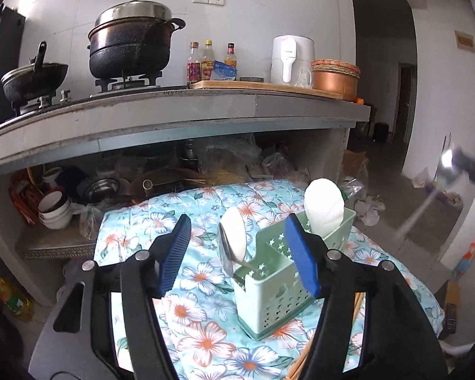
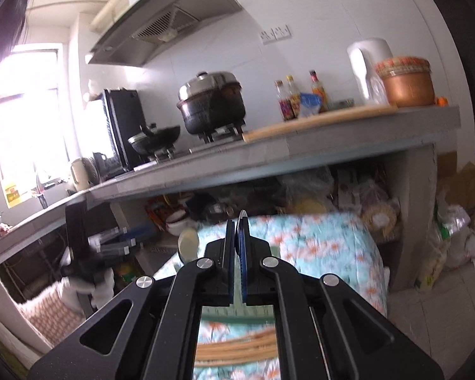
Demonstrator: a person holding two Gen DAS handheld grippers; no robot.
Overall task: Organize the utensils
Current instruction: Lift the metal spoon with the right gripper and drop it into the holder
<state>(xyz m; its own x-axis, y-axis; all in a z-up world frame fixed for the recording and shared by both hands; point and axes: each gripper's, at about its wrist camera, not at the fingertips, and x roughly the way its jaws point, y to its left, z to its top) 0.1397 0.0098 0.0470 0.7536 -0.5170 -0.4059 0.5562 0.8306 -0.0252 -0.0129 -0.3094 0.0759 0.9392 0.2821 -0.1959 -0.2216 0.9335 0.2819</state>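
Green plastic, pierced with star holes, makes up the utensil caddy [image 1: 270, 285] standing on a floral-cloth surface [image 1: 202, 316] in the left wrist view. Going left to right there: stacked white bowls [image 1: 54, 210] sit on the low shelf under the worktop [image 1: 174, 110], then the left gripper [image 1: 237, 253] hovers with its blue pads spread wide and nothing between them. Between those pads a spoon [image 1: 232, 240] leans out of the caddy's near compartment, its bowl up and tilted left. Further right a white rice paddle [image 1: 323, 209] stands upright in the far compartment. At the right edge a blurred metal utensil [image 1: 427, 196] hangs in the air, held by the other gripper, of which only a dark blurred part shows. Up on the worktop, left to right, are a wok, a large black pot with a steel lid [image 1: 131, 41], three sauce bottles, a white appliance and a copper-coloured pot.

In the right wrist view, the right gripper [image 2: 237, 247] is pressed nearly closed on the thin metal utensil [image 2: 241, 221], seen edge-on, its rounded end poking up past the pads. Left of it the spoon's pale bowl [image 2: 188, 242] shows, blurred. Below the fingers a bundle of wooden chopsticks [image 2: 237, 348] lies across the floral cloth
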